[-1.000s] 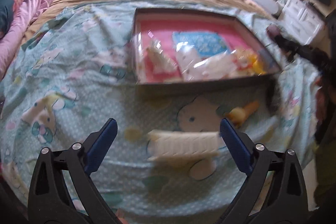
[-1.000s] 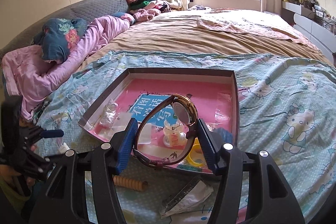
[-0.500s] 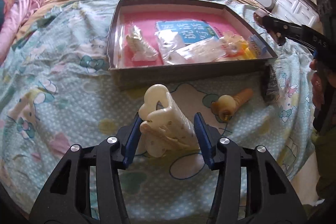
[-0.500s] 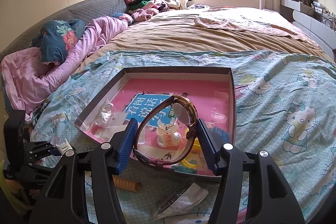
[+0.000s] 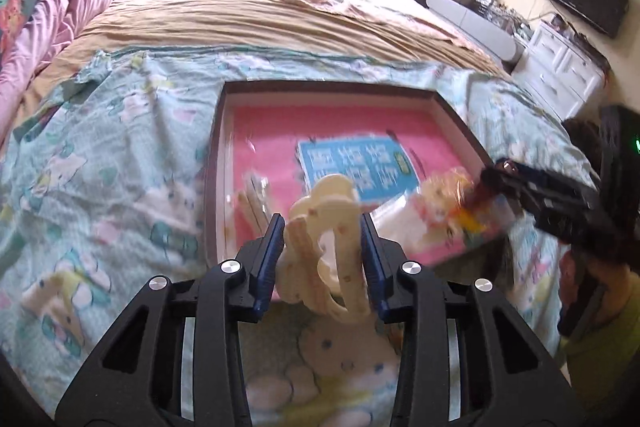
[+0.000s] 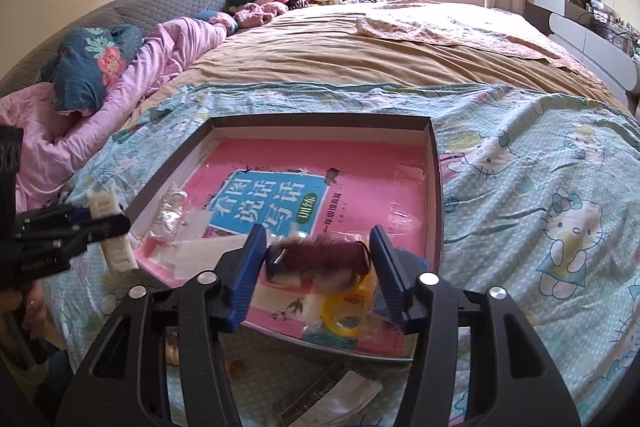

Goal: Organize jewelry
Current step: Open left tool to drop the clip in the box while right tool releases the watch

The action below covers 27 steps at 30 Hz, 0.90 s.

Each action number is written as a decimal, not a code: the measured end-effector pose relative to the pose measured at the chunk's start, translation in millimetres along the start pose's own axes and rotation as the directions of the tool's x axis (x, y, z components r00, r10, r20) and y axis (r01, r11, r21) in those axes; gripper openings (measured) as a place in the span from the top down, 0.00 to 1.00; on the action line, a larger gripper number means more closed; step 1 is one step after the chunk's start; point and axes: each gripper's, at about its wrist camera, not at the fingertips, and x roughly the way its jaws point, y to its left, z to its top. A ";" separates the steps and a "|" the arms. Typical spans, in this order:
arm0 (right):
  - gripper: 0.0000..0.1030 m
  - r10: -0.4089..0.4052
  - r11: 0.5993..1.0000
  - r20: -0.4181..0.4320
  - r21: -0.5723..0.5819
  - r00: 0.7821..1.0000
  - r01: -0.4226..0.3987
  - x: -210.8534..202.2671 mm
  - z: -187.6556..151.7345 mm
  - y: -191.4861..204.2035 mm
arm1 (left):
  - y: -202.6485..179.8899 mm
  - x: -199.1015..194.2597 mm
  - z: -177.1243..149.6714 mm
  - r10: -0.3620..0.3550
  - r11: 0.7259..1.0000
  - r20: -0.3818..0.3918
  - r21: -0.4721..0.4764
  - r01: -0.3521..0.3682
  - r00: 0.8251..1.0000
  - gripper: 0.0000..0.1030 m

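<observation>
My left gripper (image 5: 322, 253) is shut on a cream hair claw clip (image 5: 324, 227) and holds it above the near edge of the brown tray (image 5: 214, 163) with a pink floor. It also shows in the right wrist view (image 6: 108, 227). My right gripper (image 6: 318, 263) is shut on a dark red strap watch (image 6: 316, 255), blurred, low over the tray's (image 6: 436, 187) near right part. The right gripper shows in the left wrist view (image 5: 520, 183). In the tray lie a blue card (image 6: 272, 203), small clear bags (image 6: 172, 211) and a yellow ring (image 6: 344, 311).
The tray sits on a teal Hello Kitty sheet (image 6: 540, 187) over a bed with a tan blanket (image 6: 360, 47). A plastic wrapper (image 6: 332, 399) lies on the sheet in front of the tray. Pink bedding (image 6: 140, 67) lies at the left. A white dresser (image 5: 560, 71) stands right.
My left gripper closed on the claw clip, lifted it off the sheet and carried it toward the tray. My right gripper lowered the watch into the tray, and the watch now lies flatter.
</observation>
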 end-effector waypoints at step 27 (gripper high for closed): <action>0.11 -0.034 0.999 0.093 0.006 0.995 0.034 -47.3 -5.8 5.0 | 7.6 -21.6 13.9 0.049 0.998 0.074 -0.029 -0.047 0.996 0.09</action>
